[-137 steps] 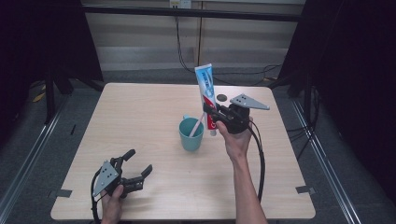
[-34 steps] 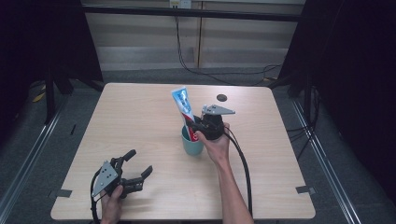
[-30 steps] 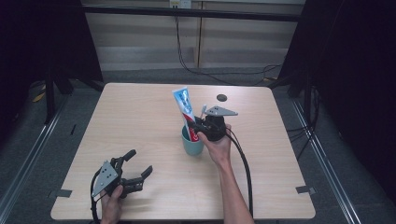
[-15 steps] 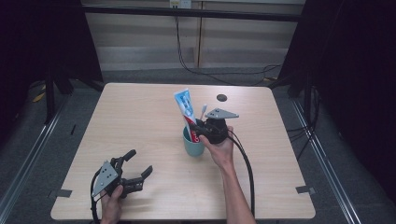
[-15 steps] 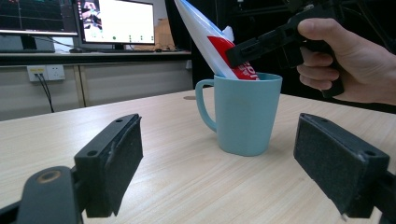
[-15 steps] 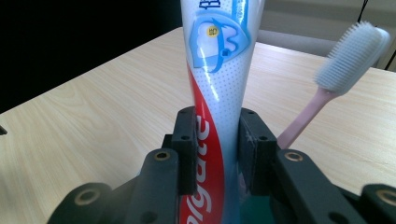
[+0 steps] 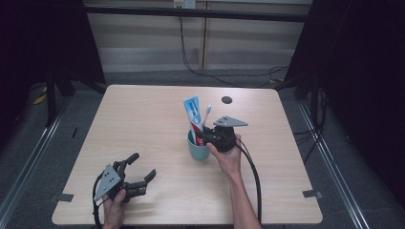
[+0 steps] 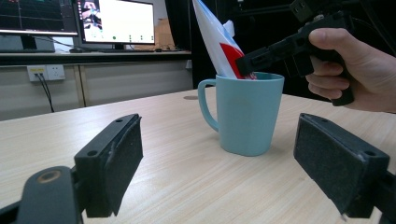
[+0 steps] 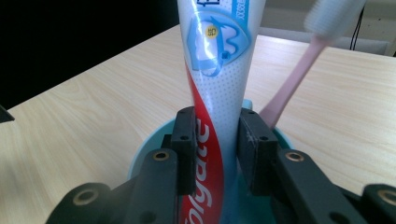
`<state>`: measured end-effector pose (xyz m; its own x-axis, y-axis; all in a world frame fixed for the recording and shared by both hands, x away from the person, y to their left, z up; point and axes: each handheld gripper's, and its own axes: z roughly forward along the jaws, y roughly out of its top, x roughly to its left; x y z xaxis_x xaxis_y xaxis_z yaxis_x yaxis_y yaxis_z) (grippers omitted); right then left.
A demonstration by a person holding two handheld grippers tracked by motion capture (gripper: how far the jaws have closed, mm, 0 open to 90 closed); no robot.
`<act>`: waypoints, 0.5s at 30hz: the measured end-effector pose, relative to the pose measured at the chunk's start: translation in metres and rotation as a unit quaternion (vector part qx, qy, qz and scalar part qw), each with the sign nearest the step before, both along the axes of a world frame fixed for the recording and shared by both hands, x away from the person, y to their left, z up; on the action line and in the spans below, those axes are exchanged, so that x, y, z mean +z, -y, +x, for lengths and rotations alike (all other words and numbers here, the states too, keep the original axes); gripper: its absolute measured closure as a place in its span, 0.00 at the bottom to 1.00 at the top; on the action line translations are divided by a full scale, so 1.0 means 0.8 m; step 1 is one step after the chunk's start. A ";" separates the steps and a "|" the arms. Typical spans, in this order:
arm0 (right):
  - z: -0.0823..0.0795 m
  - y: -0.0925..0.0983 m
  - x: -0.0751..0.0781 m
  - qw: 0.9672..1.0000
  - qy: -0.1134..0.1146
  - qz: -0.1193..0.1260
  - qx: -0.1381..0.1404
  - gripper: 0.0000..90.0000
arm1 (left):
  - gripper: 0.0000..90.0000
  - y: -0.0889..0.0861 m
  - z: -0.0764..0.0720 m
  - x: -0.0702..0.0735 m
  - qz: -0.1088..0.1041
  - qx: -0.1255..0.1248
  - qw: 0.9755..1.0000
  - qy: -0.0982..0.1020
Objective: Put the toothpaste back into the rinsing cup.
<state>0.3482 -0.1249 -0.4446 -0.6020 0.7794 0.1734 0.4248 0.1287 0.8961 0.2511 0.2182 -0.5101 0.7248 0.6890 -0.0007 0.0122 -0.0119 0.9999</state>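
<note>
A white, red and blue toothpaste tube stands nearly upright with its lower end inside the teal mug at mid-table. My right gripper is shut on the tube just above the mug's rim. In the right gripper view the pads press both sides of the tube, with the gripper over the mug's rim. A pink toothbrush leans in the mug to the right. My left gripper rests open near the front left edge, facing the mug.
A small black disc lies on the table behind the mug. The right gripper's cable trails back along the forearm to the front edge. Monitors stand beyond the table in the left gripper view.
The right gripper carried the tube from right of the mug to over it. In the last second the tube stood up straighter and sank into the mug. The left gripper stayed put.
</note>
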 end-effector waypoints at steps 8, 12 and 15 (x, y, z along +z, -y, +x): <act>-0.004 0.008 0.004 1.000 0.005 0.008 0.000 0.72 | 0.17 0.000 0.000 0.000 0.000 0.001 1.000 0.000; -0.006 0.011 0.005 1.000 0.006 0.010 -0.002 0.66 | 0.17 0.000 0.000 0.000 0.004 0.001 1.000 0.000; -0.010 0.014 0.005 1.000 0.009 0.016 -0.008 0.61 | 0.17 0.000 0.000 0.000 0.003 0.001 1.000 0.000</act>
<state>0.3401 -0.1359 -0.4405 -0.5927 0.7834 0.1872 0.4103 0.0936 0.9071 0.2511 0.2185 -0.5101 0.7230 0.6908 0.0043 0.0117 -0.0184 0.9998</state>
